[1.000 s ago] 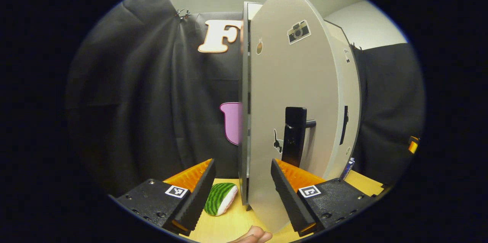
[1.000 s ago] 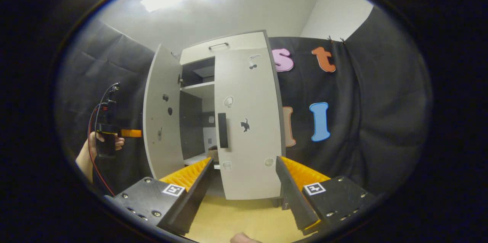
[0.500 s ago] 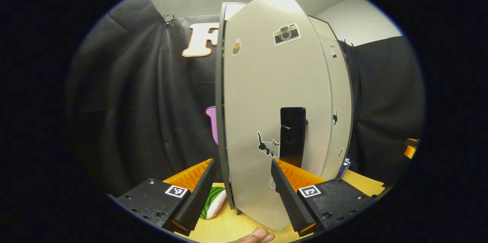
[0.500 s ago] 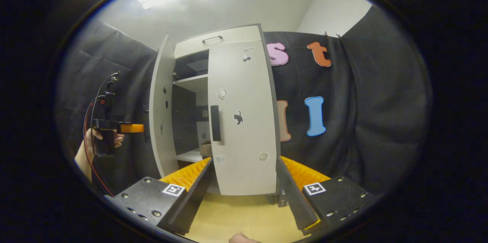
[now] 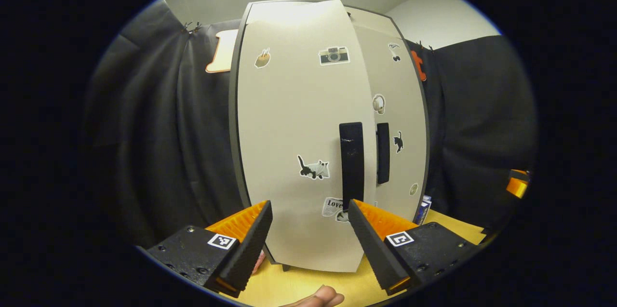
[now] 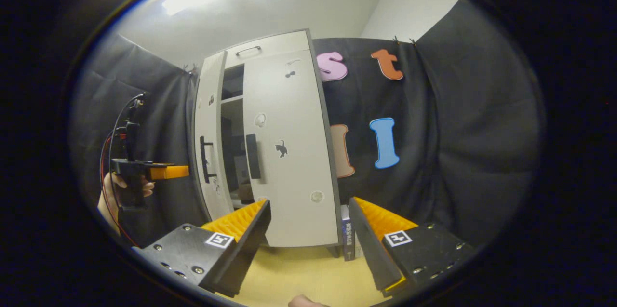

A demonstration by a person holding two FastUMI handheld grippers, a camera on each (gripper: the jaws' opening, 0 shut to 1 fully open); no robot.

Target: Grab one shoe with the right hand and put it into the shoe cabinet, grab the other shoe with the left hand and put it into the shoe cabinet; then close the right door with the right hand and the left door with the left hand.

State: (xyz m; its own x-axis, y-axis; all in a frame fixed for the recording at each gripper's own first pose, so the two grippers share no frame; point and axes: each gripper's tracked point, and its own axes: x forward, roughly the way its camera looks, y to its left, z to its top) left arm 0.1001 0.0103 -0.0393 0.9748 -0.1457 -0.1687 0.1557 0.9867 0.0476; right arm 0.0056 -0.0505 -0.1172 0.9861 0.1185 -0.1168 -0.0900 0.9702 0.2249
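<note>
- The shoe cabinet (image 6: 270,143) stands ahead of both grippers; its right door (image 6: 287,153) looks shut, its left door (image 5: 299,138) is nearly closed with a narrow gap left.
- The left gripper (image 5: 308,230), open and empty, faces that door's handle (image 5: 352,157).
- The right gripper (image 6: 308,230), open and empty, sits back over the bare counter (image 6: 308,273).

Right door (image 6: 284,153) looks shut; left door (image 6: 208,138) slightly ajar.
</note>
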